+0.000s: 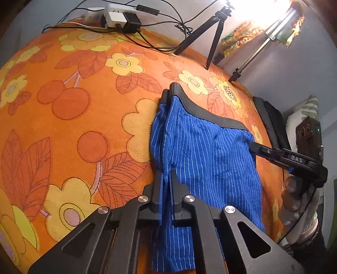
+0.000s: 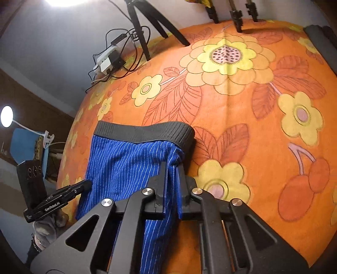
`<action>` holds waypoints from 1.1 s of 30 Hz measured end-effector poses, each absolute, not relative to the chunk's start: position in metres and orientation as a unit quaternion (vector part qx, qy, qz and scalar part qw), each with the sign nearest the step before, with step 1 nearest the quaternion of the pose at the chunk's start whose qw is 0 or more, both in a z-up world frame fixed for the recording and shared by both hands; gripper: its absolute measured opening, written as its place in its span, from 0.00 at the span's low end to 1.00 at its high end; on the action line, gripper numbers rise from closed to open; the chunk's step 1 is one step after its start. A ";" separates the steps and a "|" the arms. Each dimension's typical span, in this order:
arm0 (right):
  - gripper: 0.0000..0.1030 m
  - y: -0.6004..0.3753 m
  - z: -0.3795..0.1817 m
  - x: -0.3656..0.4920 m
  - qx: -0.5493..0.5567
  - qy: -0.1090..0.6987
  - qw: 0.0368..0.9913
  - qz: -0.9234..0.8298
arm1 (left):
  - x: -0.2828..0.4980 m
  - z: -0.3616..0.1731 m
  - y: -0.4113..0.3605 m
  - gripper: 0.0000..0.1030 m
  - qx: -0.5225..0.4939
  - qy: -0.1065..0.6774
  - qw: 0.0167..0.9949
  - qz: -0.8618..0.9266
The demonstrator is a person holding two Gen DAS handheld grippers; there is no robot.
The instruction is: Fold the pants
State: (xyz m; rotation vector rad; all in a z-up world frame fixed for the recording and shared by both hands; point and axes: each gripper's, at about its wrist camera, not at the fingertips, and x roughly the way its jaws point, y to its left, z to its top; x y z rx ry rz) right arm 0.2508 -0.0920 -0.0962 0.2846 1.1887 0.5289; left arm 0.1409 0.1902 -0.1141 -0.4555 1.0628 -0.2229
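The pants (image 1: 202, 147) are blue with thin white stripes and a black waistband (image 1: 195, 103). They hang between both grippers over an orange flowered cloth (image 1: 73, 118). My left gripper (image 1: 166, 175) is shut on the left side edge of the pants, below the waistband. My right gripper (image 2: 171, 168) is shut on the right side edge of the pants (image 2: 126, 166), just below the waistband (image 2: 145, 132). Each gripper shows in the other's view: the right one (image 1: 252, 146) at the fabric's right edge, the left one (image 2: 88, 184) at its left edge.
A black tripod (image 1: 210, 31) and a silver stand (image 1: 259, 48) stand at the far edge of the cloth. A white power strip with plugs and cables (image 1: 118, 19) lies at the back. A dark bag (image 1: 271, 120) sits at the right edge. A clip lamp (image 2: 7, 117) shines at the left.
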 end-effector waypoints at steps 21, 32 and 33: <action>0.36 -0.076 -0.104 0.184 0.088 0.561 0.770 0.291 | 0.135 -0.103 0.156 0.09 -0.070 0.483 0.871 -0.057; 0.31 -0.074 -0.104 0.185 0.088 0.558 0.767 0.303 | 0.140 -0.109 0.163 0.04 -0.106 0.488 0.864 -0.064; 0.29 -0.075 -0.105 0.185 0.092 0.558 0.766 0.304 | 0.140 -0.110 0.163 0.04 -0.112 0.488 0.863 -0.067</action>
